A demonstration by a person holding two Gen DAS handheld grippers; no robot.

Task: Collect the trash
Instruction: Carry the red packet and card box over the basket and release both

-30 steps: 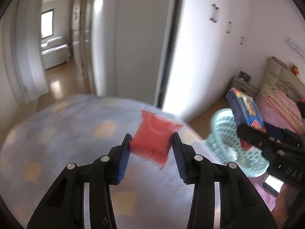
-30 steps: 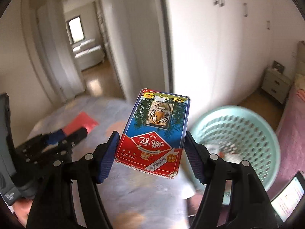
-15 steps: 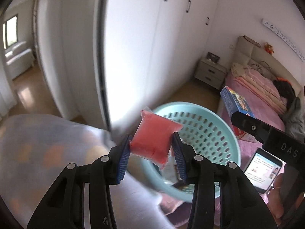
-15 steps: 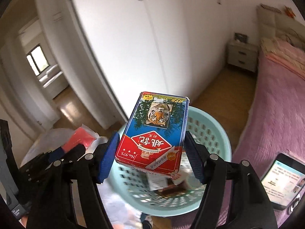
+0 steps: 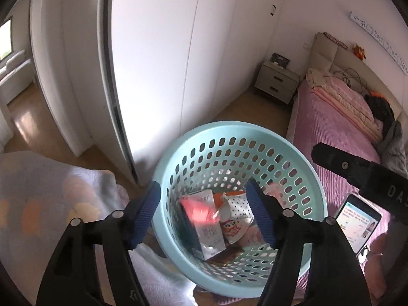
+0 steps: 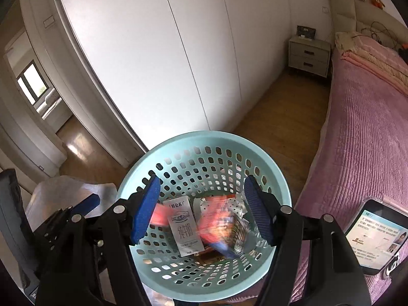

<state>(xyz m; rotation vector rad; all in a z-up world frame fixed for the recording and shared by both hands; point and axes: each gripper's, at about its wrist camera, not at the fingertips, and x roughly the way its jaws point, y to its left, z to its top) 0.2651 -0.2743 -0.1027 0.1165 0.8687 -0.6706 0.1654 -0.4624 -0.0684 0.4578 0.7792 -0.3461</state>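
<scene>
A light blue perforated basket point(image 5: 303, 178) point(image 6: 142, 178) sits below both grippers. My left gripper point(image 5: 204, 211) is open and empty above it. A red packet point(image 5: 201, 211) lies blurred inside, among a white milk carton point(image 5: 211, 237) and other wrappers. My right gripper point(image 6: 201, 209) is open and empty above the basket. A blurred red and blue card box point(image 6: 216, 227) is inside the basket beside the white milk carton point(image 6: 185, 224). The right gripper's finger point(image 5: 357, 165) shows at the right of the left wrist view.
A pink bed point(image 6: 362, 117) lies to the right, with a phone point(image 6: 374, 234) on its near edge. White wardrobe doors point(image 6: 165, 58) stand behind the basket. A bedside cabinet point(image 6: 309, 53) is at the back. A pale quilted cloth point(image 5: 51, 191) lies at left.
Both grippers swung from the quilted surface to above the basket and opened. The red packet and the card box dropped out of them into the basket.
</scene>
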